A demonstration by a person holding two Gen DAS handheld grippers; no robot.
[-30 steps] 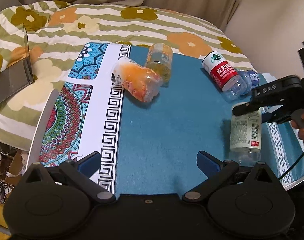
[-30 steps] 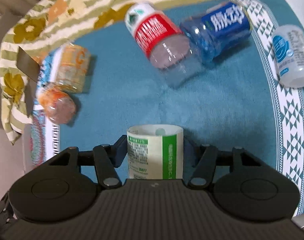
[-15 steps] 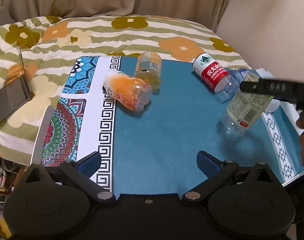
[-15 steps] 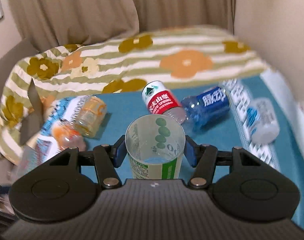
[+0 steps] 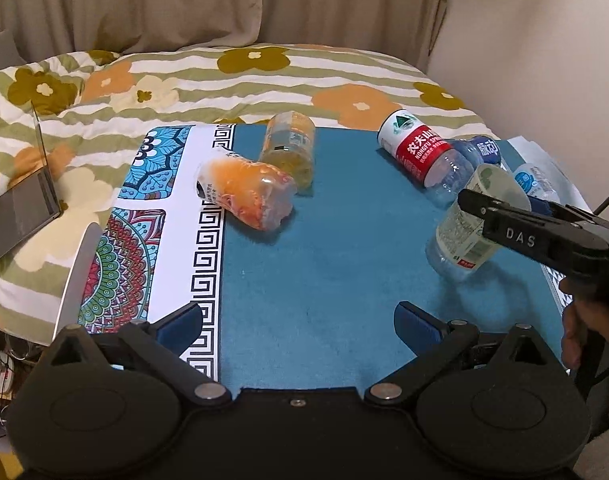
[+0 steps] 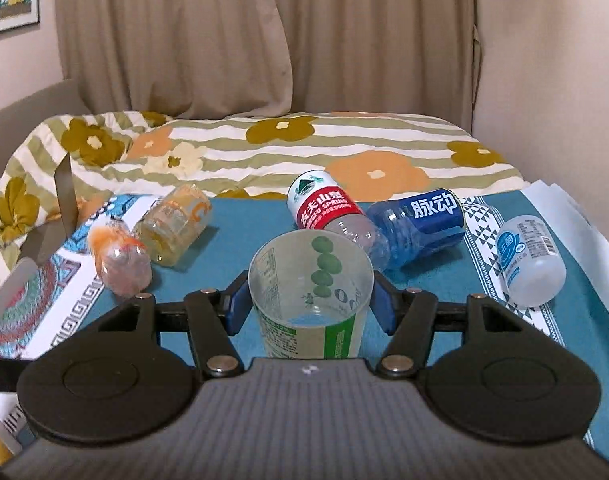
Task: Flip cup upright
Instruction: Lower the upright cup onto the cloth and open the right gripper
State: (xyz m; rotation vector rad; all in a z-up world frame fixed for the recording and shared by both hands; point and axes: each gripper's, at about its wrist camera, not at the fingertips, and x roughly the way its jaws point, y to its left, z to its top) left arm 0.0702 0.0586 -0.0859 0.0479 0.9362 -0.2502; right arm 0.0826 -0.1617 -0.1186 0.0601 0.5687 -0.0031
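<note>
The cup (image 6: pixel 310 292) is a clear cut-off bottle with a green and white label. My right gripper (image 6: pixel 310 304) is shut on it, blue pads on both sides, and its open mouth faces up toward the camera. In the left wrist view the cup (image 5: pixel 470 226) hangs tilted, mouth up, its base just above or touching the teal mat (image 5: pixel 324 272) at the right, held by my right gripper (image 5: pixel 500 216). My left gripper (image 5: pixel 298 322) is open and empty over the mat's near edge.
Other cut bottle cups lie on their sides: an orange one (image 5: pixel 248 192), a yellow one (image 5: pixel 290 148), a red-labelled one (image 5: pixel 422 156), a blue one (image 6: pixel 420 226) and a white one (image 6: pixel 528 266). A laptop (image 5: pixel 22 200) sits on the flowered bedspread at left.
My right gripper turned the cup from mouth-down on the mat to mouth-up and tilted, lifting it slightly and then lowering it toward the mat. The left gripper stayed open, pulling back a little.
</note>
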